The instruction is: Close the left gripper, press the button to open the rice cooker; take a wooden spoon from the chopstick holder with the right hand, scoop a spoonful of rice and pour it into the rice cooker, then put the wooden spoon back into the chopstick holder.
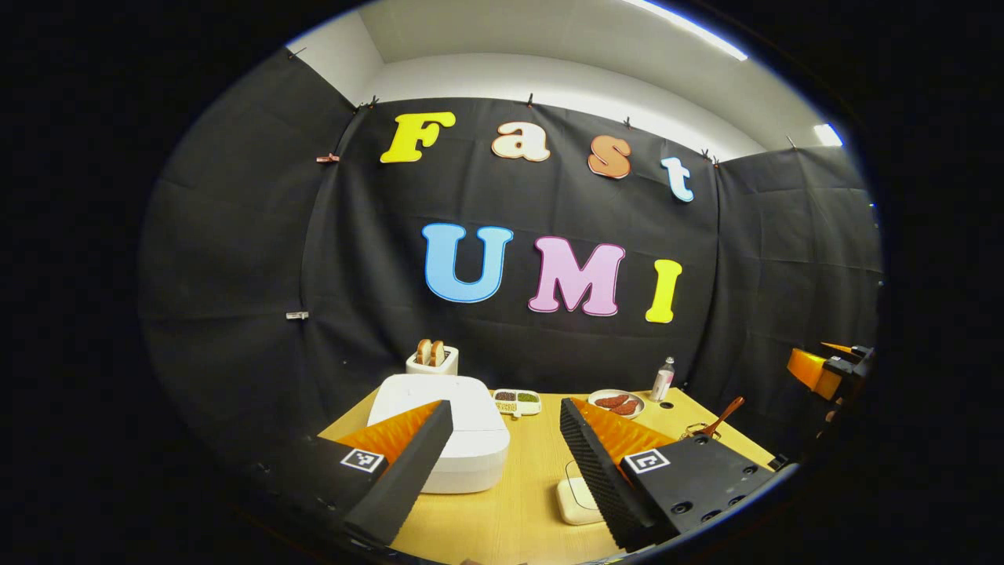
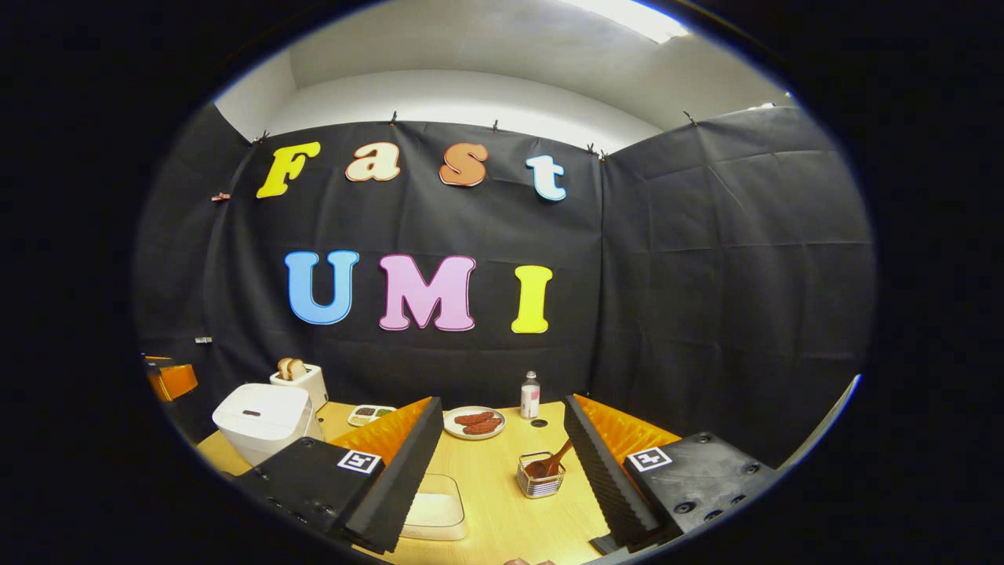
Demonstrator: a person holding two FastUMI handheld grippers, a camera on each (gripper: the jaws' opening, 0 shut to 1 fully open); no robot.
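Note:
A white rice cooker (image 1: pixel 451 428) with its lid down stands on the wooden table (image 1: pixel 525 502), just behind my left gripper (image 1: pixel 506 443), which is open and empty above the table. In the right gripper view the cooker (image 2: pixel 263 420) sits far left. A wire chopstick holder (image 2: pixel 540 475) with a wooden spoon (image 2: pixel 551 461) leaning in it stands ahead of my open, empty right gripper (image 2: pixel 502 451). A shallow container of rice (image 2: pixel 433 506) lies near that gripper's left finger. The holder and spoon (image 1: pixel 718 422) also appear at the right of the left gripper view, and the rice container (image 1: pixel 576 498) low between the fingers.
A toaster (image 2: pixel 302 380) with bread stands behind the cooker. A small divided dish (image 2: pixel 370 413), a plate of sausages (image 2: pixel 474 422) and a small bottle (image 2: pixel 530 395) line the table's back edge. The other gripper (image 1: pixel 823 369) shows at far right in the left gripper view.

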